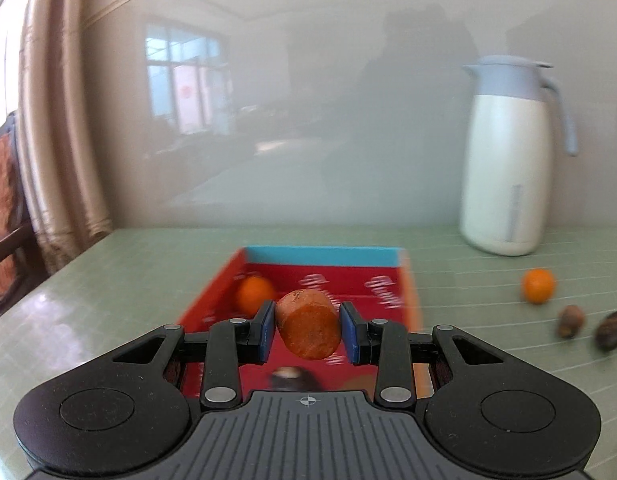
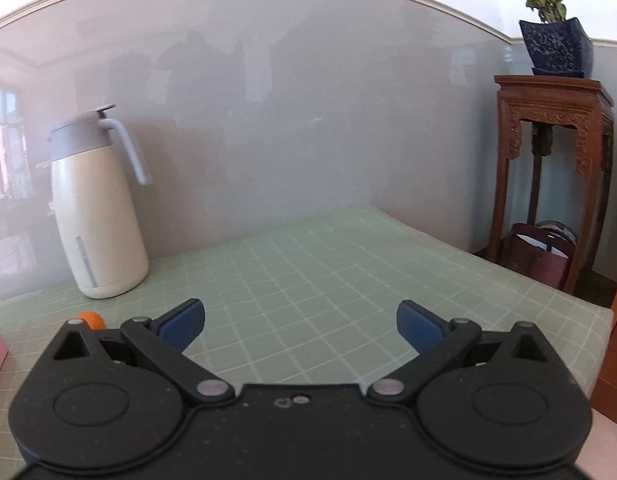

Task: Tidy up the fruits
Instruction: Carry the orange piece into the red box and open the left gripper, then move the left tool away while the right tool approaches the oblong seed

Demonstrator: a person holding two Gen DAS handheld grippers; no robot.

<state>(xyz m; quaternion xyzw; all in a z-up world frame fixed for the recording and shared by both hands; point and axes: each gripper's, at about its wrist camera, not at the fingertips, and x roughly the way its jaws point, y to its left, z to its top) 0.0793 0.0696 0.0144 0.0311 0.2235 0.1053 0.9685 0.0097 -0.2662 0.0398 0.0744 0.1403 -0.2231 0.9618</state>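
My left gripper (image 1: 308, 330) is shut on a stubby orange carrot piece (image 1: 308, 326) and holds it above a red box (image 1: 392, 300) with a blue far wall. An orange (image 1: 253, 293) lies inside the box at its far left. Another orange (image 1: 539, 286) and two brown nut-like fruits (image 1: 570, 321) (image 1: 609, 330) lie on the green table to the right of the box. My right gripper (image 2: 301, 326) is open and empty above the table; the loose orange (image 2: 91, 320) peeks out behind its left finger.
A white thermos jug (image 1: 508, 160) with a grey-blue lid stands at the back by the wall; it also shows in the right wrist view (image 2: 98, 216). A wooden stand (image 2: 552, 168) with a potted plant is beyond the table's right edge. A chair (image 1: 4, 216) is at the left.
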